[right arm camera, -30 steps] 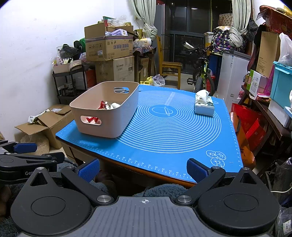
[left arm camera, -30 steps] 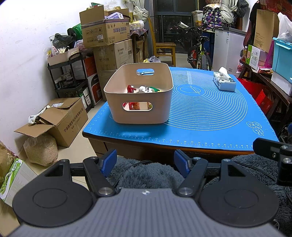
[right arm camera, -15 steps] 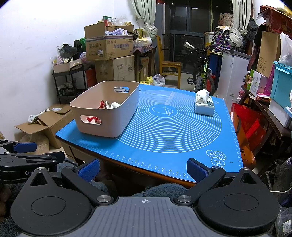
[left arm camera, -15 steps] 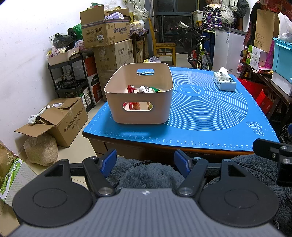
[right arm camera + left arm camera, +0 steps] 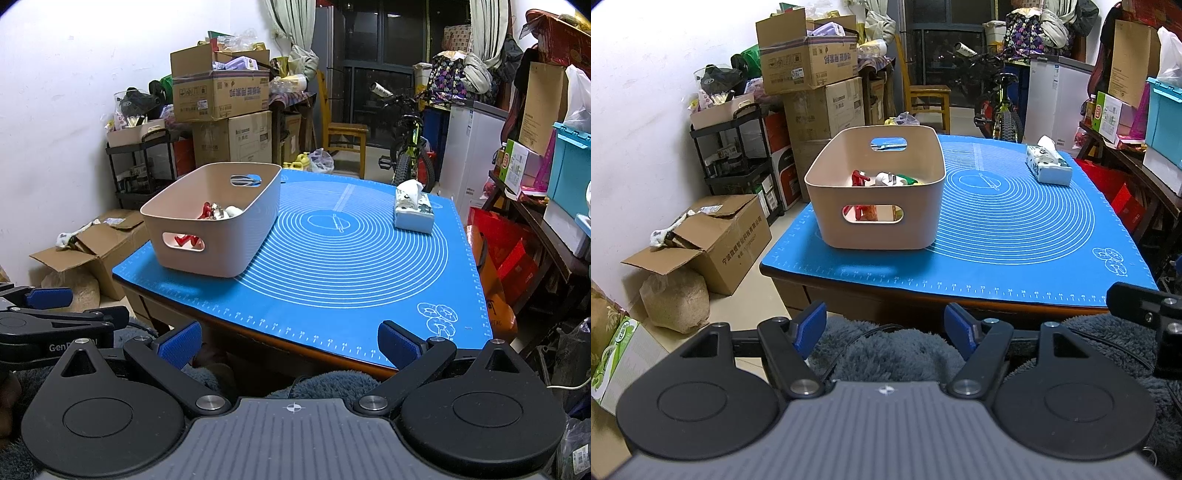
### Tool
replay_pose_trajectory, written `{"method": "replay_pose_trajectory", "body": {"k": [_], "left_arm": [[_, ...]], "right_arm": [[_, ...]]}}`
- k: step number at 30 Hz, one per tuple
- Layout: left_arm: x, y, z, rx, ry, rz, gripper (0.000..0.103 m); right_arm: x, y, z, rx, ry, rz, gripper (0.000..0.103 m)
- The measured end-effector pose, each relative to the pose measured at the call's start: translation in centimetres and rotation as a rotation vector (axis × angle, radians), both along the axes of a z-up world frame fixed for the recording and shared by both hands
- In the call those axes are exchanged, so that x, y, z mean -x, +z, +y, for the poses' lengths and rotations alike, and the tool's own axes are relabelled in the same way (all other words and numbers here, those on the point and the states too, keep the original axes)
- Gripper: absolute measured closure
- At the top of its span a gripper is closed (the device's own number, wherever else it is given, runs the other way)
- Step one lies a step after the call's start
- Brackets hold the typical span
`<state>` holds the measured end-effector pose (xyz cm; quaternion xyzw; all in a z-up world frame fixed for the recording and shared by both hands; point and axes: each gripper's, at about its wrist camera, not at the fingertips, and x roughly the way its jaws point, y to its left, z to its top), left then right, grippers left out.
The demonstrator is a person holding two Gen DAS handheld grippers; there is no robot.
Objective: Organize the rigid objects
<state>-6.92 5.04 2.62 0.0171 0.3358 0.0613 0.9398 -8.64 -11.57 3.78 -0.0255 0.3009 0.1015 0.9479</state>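
A beige plastic bin [image 5: 875,192] with handle cut-outs stands on the left part of the blue mat [image 5: 1015,229]; it also shows in the right wrist view [image 5: 218,225]. Inside lie small items: a red toy [image 5: 858,179], a white plug-like piece [image 5: 886,180] and something green. My left gripper [image 5: 885,328] is open and empty, held low in front of the table's near edge. My right gripper [image 5: 290,345] is open and empty, also held before the near edge, to the right of the left gripper [image 5: 48,314].
A tissue box [image 5: 1049,168] sits at the mat's far right, also in the right wrist view [image 5: 412,212]. Cardboard boxes [image 5: 809,55], a black shelf [image 5: 738,155] and an open carton [image 5: 701,236] crowd the left. A bicycle [image 5: 410,147] and chair stand behind the table.
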Motion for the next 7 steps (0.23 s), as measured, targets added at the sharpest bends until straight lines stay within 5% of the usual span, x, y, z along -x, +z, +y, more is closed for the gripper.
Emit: {"method": "replay_pose_trajectory", "body": {"k": [7], "left_arm": [[-0.06,-0.19,-0.06,-0.006,0.002,0.002,0.031]], "right_arm": [[-0.02,0.06,-0.11,0.001,0.000,0.000,0.002]]}}
